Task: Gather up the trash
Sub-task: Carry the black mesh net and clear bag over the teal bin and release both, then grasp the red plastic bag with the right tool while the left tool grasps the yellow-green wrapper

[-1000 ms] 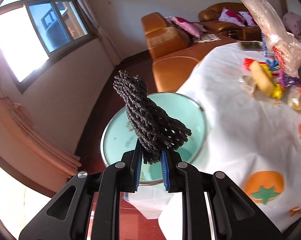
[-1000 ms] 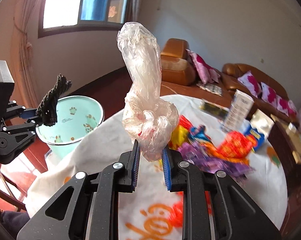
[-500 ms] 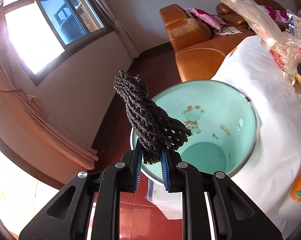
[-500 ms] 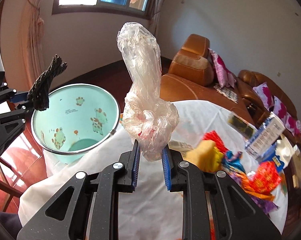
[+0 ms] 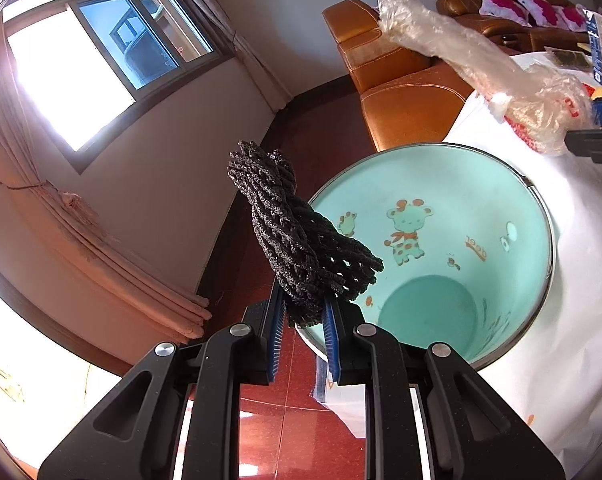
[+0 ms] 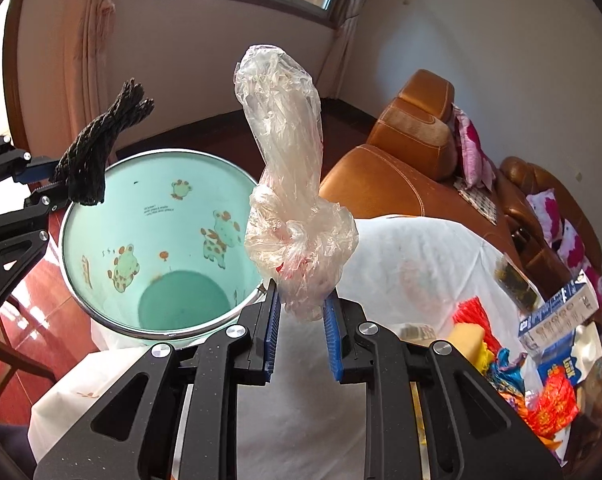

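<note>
My left gripper (image 5: 303,312) is shut on a bundle of black rope (image 5: 297,240), held over the near rim of an empty turquoise bin (image 5: 441,200) with cartoon animals inside. My right gripper (image 6: 301,312) is shut on a knotted clear plastic bag (image 6: 293,200), held over the white tablecloth just right of the bin (image 6: 113,208). The rope and left gripper show at the left of the right wrist view (image 6: 97,160). The bag shows at the upper right of the left wrist view (image 5: 501,80).
A round table under a white cloth (image 6: 401,260) stands right of the bin. Colourful wrappers and cartons (image 6: 549,360) lie on its right side. Orange leather sofas (image 6: 413,152) stand behind. The floor (image 5: 293,420) is red tile.
Both grippers have moved left toward the bin. The bin now fills more of both views. The rope and the bag stay gripped.
</note>
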Motion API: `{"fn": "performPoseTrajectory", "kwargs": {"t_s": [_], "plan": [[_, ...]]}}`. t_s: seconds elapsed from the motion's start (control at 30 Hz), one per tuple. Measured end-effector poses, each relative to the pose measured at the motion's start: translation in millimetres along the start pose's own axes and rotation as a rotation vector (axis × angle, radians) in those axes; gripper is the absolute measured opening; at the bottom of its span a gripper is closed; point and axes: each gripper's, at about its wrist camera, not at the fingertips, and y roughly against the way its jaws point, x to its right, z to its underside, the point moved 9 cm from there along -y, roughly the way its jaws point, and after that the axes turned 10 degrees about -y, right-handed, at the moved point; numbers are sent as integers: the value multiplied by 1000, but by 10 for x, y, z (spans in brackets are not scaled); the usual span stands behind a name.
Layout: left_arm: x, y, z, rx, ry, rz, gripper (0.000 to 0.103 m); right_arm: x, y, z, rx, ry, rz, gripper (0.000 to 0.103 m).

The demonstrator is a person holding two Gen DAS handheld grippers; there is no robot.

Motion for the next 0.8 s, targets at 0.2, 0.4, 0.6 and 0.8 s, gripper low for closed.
{"fn": "performPoseTrajectory", "kwargs": {"t_s": [0.2, 0.4, 0.6, 0.8], "plan": [[13, -8, -13, -2, -2, 8, 19, -32, -38, 14, -9, 15, 0, 21], [21, -16, -16, -1, -5, 15, 20, -55, -47, 19, -10, 25, 0, 21], [44, -15, -19, 0, -8, 27, 20, -95, -59, 33, -20, 44, -4, 21], [64, 14, -54, 24, -15, 32, 47, -125, -79, 42, -23, 46, -21, 44]]}}
